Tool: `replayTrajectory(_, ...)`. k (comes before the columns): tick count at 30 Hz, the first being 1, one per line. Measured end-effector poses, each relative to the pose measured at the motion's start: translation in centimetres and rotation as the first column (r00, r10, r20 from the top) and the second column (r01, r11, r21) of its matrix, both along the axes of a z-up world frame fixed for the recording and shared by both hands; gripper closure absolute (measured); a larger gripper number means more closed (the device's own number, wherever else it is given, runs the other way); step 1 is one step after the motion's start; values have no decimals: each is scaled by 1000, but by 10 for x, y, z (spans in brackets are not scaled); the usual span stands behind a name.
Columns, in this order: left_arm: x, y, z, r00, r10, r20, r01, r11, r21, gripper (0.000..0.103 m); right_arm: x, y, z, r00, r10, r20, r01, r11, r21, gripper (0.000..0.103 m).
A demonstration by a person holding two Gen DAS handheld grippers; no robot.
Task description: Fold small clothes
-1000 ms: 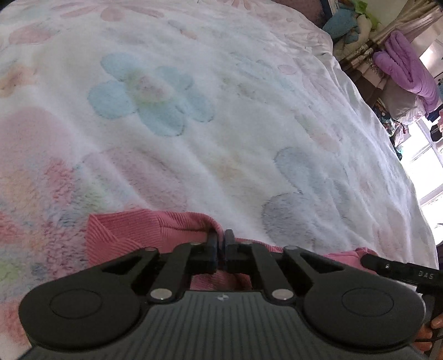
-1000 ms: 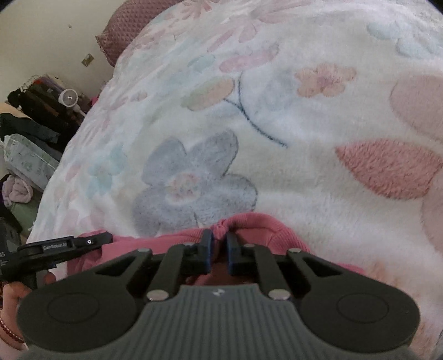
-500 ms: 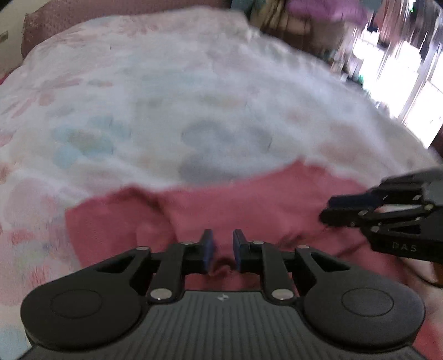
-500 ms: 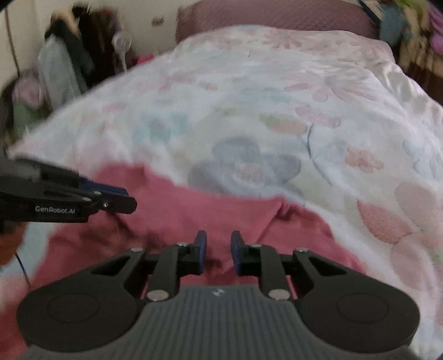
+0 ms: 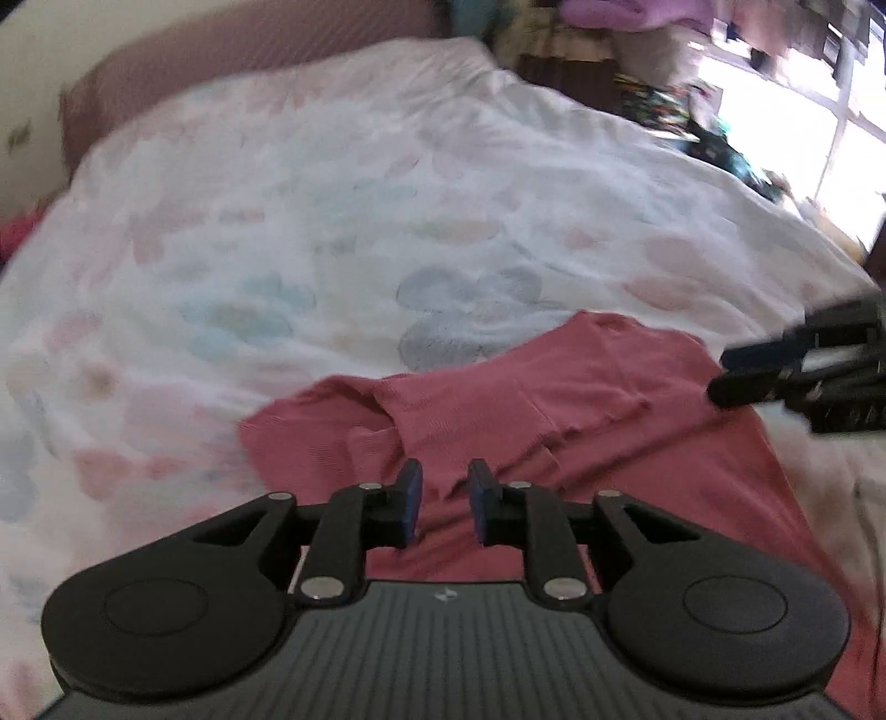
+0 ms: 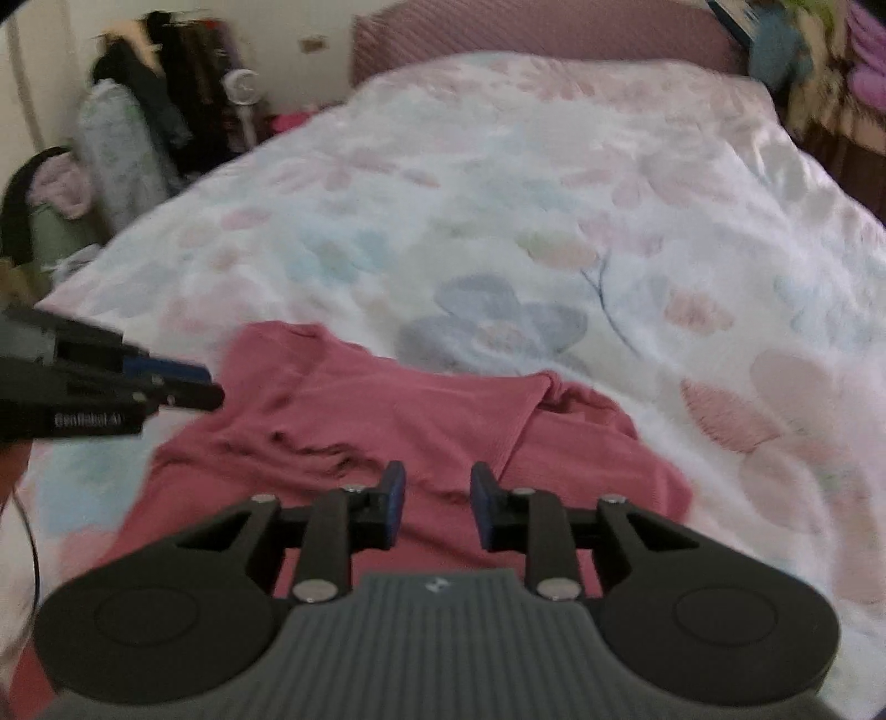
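A small pink ribbed garment point(image 5: 554, 410) lies on the floral blanket with its far part folded over toward me; it also shows in the right wrist view point(image 6: 387, 437). My left gripper point(image 5: 444, 507) is open and empty, raised above the garment's near left part. My right gripper point(image 6: 436, 501) is open and empty above the garment's near right part. Each gripper shows at the edge of the other's view: the right one point(image 5: 736, 376) and the left one point(image 6: 205, 387).
The white floral blanket point(image 6: 554, 221) covers the bed up to a pink headboard point(image 6: 526, 33). Clothes and bags stand off the left side point(image 6: 138, 138). Piled things and a bright window point(image 5: 775, 83) lie off the right side.
Both grippers were shut on the garment's edge a second ago. They have let go, opened wider, and pulled back and up, leaving the fold lying on the garment.
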State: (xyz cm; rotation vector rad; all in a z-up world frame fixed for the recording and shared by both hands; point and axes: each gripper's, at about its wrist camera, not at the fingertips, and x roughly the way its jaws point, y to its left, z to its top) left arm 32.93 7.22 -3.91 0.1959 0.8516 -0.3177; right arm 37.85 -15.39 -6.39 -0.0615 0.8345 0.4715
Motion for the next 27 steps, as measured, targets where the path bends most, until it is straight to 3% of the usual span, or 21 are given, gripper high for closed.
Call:
replayTrajectory(1, -15, 0, 11, 999, -31, 15, 31, 999, 26, 72, -15, -3, 12, 1000, 27, 11, -27, 1000, -7, 69)
replayTrajectory(5, -77, -1, 38, 989, -145, 37, 140, 985, 99, 70, -80, -14, 42, 989, 140, 39, -137, 988, -72, 68)
replayTrajectory(10, -150, -6, 33, 966, -259, 8, 252, 945, 209, 69, -161, -28, 43, 972, 230, 44, -222, 966, -135, 65)
replayTrajectory(13, -190, -12, 17, 937, -349, -31, 342, 895, 287, 69, -207, -33, 32, 952, 301, 51, -289, 943, -165, 64)
replayTrajectory(17, -233, -16, -7, 890, -443, -103, 452, 835, 314, 56, -257, -32, 9, 912, 408, -33, -404, 883, -240, 63)
replayTrajectory(22, -269, -18, -44, 838, -503, -214, 546, 769, 332, 40, -296, -41, -27, 894, 422, -152, -449, 844, -295, 48)
replayTrajectory(25, -286, -23, -70, 798, -536, -274, 602, 706, 373, 39, -315, -38, -44, 882, 446, -151, -469, 800, -375, 45)
replayTrajectory(27, -294, -24, -85, 791, -545, -277, 611, 676, 412, 37, -323, -34, -52, 872, 468, -144, -483, 771, -416, 45)
